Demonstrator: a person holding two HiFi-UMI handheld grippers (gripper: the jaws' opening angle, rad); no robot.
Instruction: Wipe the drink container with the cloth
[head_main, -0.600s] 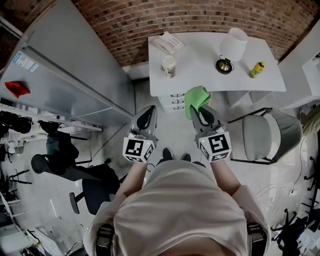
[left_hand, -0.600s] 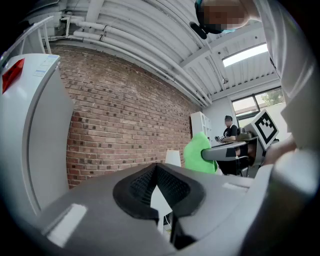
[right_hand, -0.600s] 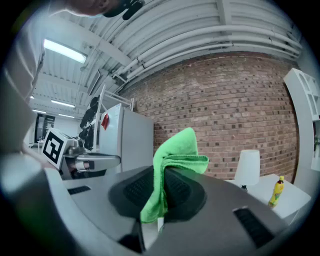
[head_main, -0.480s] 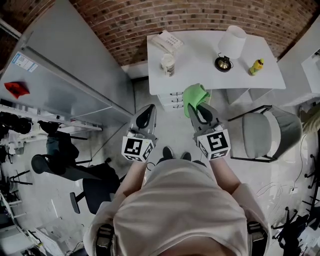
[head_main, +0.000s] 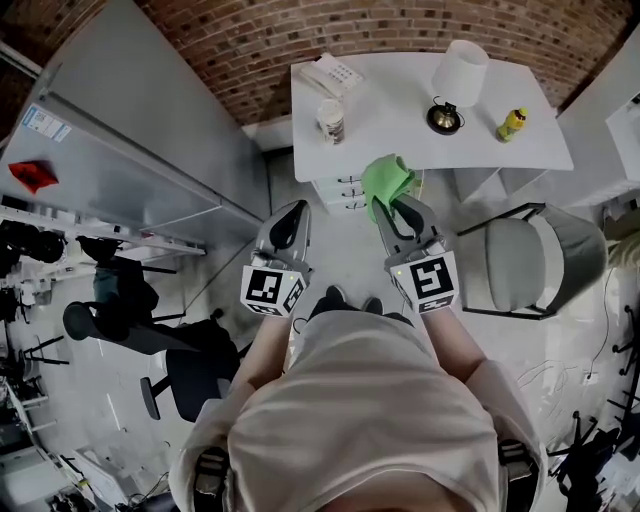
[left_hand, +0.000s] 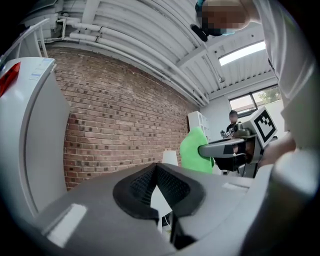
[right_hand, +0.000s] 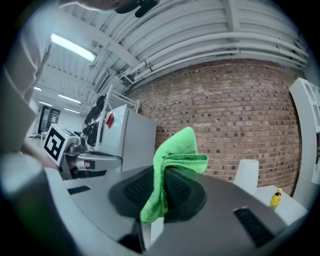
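Two grippers face the white desk (head_main: 400, 100): your left gripper (head_main: 293, 214) is closed and empty, your right gripper (head_main: 400, 205) clamps the green cloth (head_main: 384, 180). Carry it forward to the lidded cup (head_main: 330, 122) near the desk's left edge, steadying that first.

We wear a pale beige short-sleeved top (head_main: 370, 400), dark shoes (head_main: 331, 301) at its twelve o'clock — and our left gripper (head_main: 291, 222) and right gripper (head_main: 399, 212) are grey, with black ribbed pads (left_hand: 172, 186) and, at six o'clock, white cubes (head_main: 273, 288) bearing black square markers.
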